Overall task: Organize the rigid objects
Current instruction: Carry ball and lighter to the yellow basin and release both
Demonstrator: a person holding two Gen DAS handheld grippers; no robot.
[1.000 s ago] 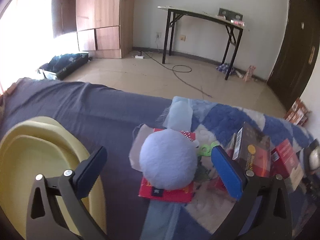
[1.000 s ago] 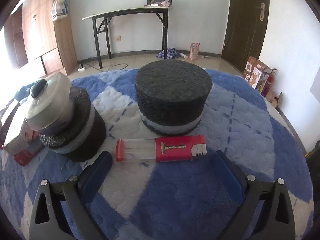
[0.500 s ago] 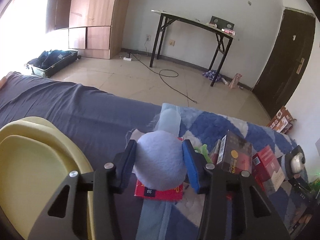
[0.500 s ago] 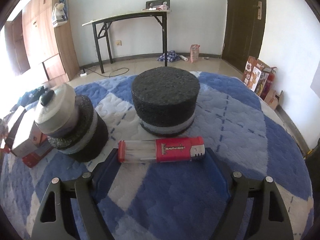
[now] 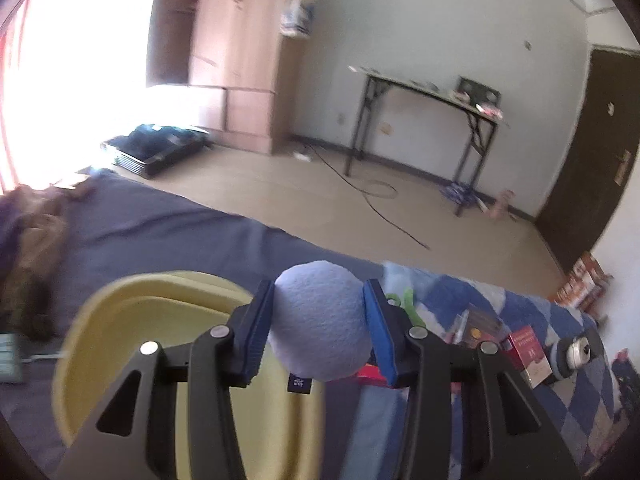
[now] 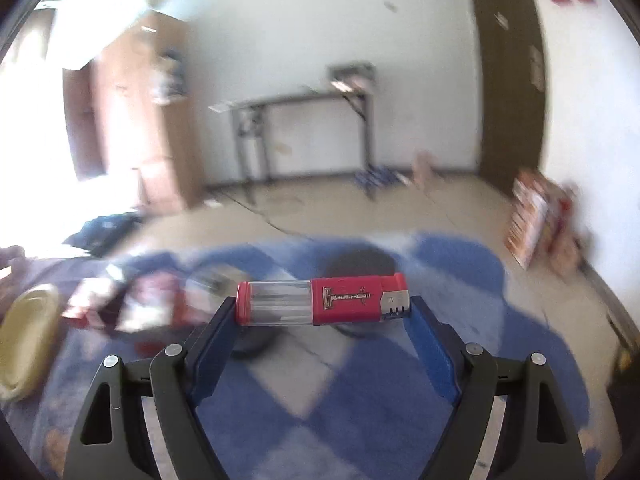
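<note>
left gripper point(image 5: 320, 316) clamping pale-blue plush ball point(image 5: 322, 326), near yellow basin point(image 5: 96, 344) rim | right gripper point(image 6: 322, 312) pinching red-and-clear lighter point(image 6: 320, 304) endwise | keeping both level over the quilt point(image 6: 360, 392), releasing low

The right gripper point(image 6: 322, 314) grips a red and clear lighter point(image 6: 323, 304) by its two ends, the lighter lying crosswise between the blue pads point(image 6: 216, 334), clear of the blue and white checked quilt point(image 6: 360, 400) below. Under it, blurred, sit two dark round foam blocks point(image 6: 358, 266). Red boxes point(image 6: 148, 300) lie to the left, and a yellow basin point(image 6: 26, 336) shows at the left edge. Beyond are a folding table point(image 6: 304, 104), a wooden wardrobe point(image 6: 140, 120) and a dark door point(image 6: 508, 80).
</note>
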